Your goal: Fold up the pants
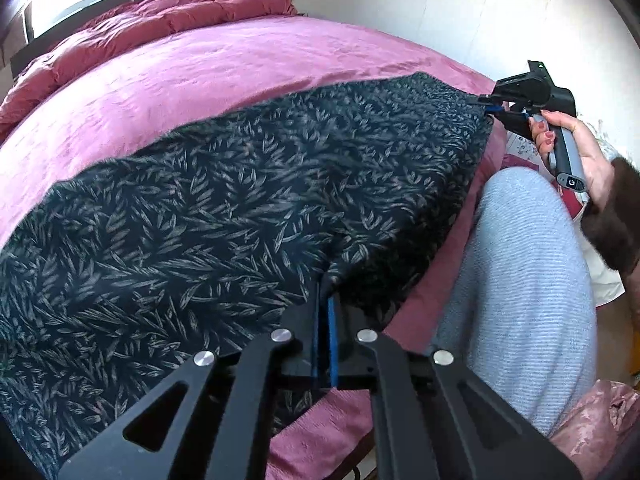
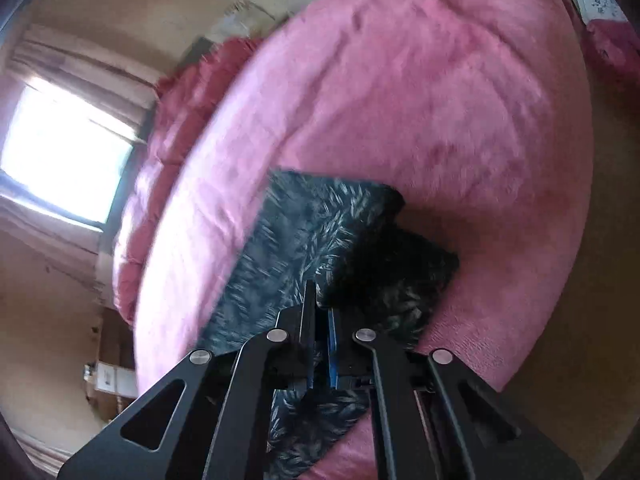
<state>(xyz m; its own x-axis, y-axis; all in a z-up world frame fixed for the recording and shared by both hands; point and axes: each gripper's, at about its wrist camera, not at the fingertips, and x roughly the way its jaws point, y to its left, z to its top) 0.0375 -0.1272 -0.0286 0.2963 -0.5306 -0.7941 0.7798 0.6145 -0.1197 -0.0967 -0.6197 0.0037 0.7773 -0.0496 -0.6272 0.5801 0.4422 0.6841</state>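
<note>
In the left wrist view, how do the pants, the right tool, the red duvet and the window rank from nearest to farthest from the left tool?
1. Pants: clamped in the left tool.
2. Right tool: upper right, at the pants' far corner.
3. Red duvet: bunched at the bed's far end.
4. Window: behind the duvet, top left.

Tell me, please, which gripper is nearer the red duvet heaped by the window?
Neither clearly. The left gripper and right gripper both clamp the pants at the near bed edge, opposite the duvet.
</note>
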